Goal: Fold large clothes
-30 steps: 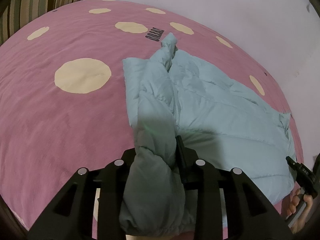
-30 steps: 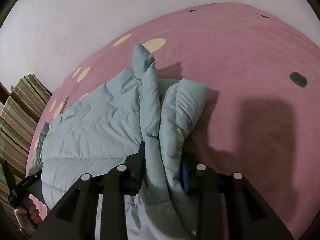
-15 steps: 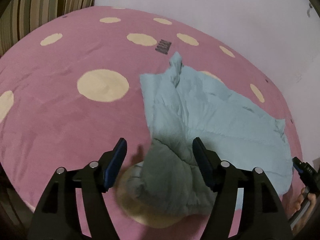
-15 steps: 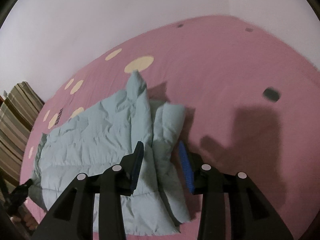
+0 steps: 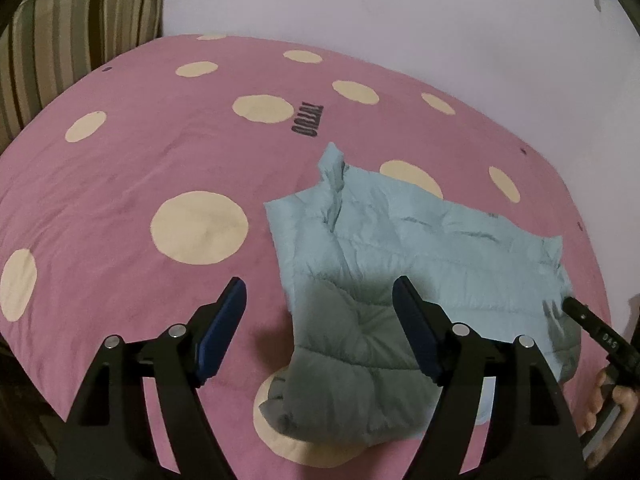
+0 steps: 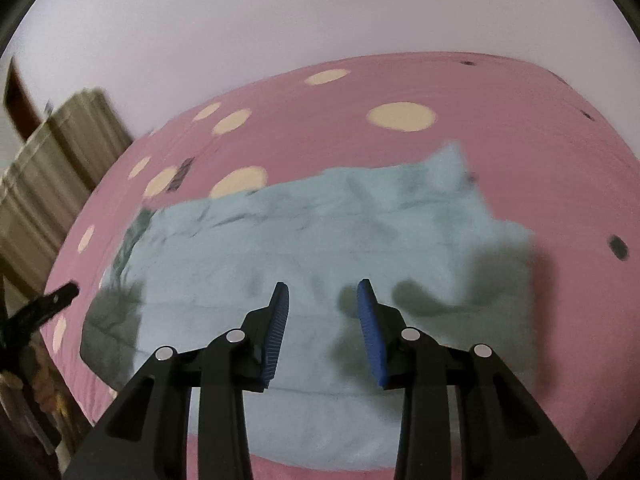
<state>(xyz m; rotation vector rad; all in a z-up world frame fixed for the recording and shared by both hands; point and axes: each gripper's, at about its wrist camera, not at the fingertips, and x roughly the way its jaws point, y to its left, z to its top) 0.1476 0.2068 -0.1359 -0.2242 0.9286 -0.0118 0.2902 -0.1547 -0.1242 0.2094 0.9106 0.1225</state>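
Hovering angled down over jacket [image 5: 400, 248], left gripper [image 5: 320, 312] opening, empty.

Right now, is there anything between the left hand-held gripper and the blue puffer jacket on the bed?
Nothing visible. The left hand-held gripper hangs over the jacket with its jaws opening and nothing gripped; only air lies between them. The pink dotted bedspread around the jacket carries nothing else.
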